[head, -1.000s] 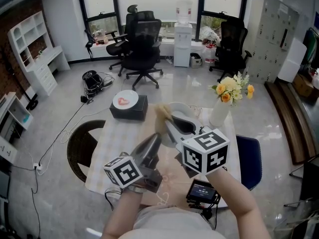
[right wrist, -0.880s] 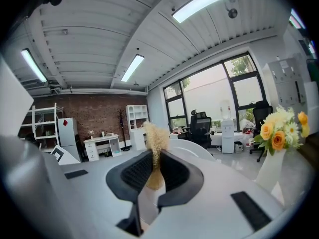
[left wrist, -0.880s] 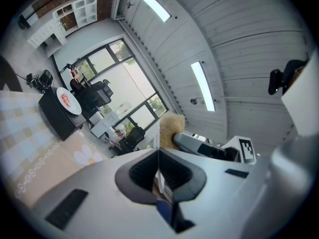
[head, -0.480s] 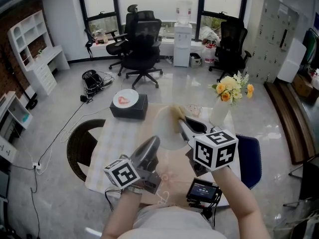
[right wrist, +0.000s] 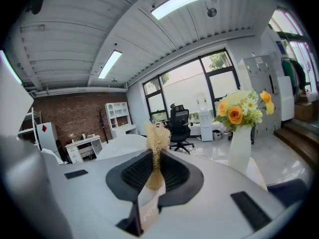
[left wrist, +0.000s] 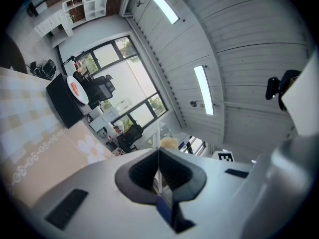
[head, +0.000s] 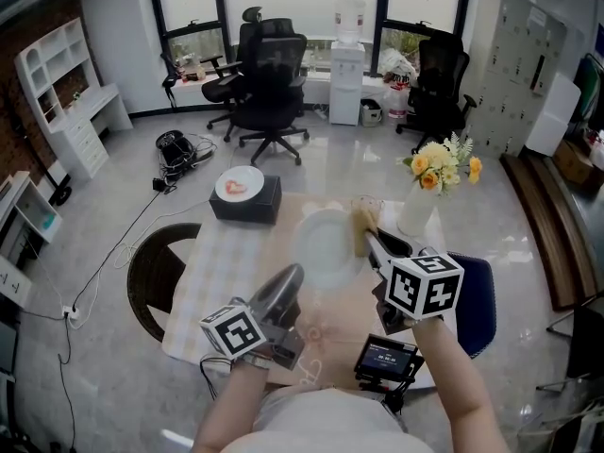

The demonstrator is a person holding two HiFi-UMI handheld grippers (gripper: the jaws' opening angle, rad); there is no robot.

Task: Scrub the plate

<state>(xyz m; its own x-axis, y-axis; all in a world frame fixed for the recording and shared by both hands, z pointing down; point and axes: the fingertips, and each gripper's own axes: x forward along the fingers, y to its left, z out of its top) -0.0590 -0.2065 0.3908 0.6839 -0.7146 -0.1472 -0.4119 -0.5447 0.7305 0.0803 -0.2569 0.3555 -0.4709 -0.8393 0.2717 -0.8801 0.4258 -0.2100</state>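
Sweeping from the side of the plate (head: 326, 243) farther from the right tongs (head: 375, 241) to the rim nearest them, the scrubber (right wrist: 155, 138) has crossed the whole face within the last second. That looks like one full stroke of the scrub, so I judge the work well under way, with a return pass the likely follow-up.

The left tongs (left wrist: 159, 171) are closed on the plate's lower edge and hold it up off the bench (head: 226, 262), out ahead of their tips. The right tongs are clamped on the tan, fibrous scrubber, which sticks up beyond their tips. From the right tongs, the plate lies ahead and to the left, and a vase (head: 415, 217) of flowers stands ahead to the right.

Much stays unclear. From the head view the plate is a pale, smeared disc, so no dirt or cleaned patch can be made out. Whether the scrubber touches the rim or sits just beside it cannot be told. From the left tongs' own camera the plate is only a thin edge-on line, its face unseen.
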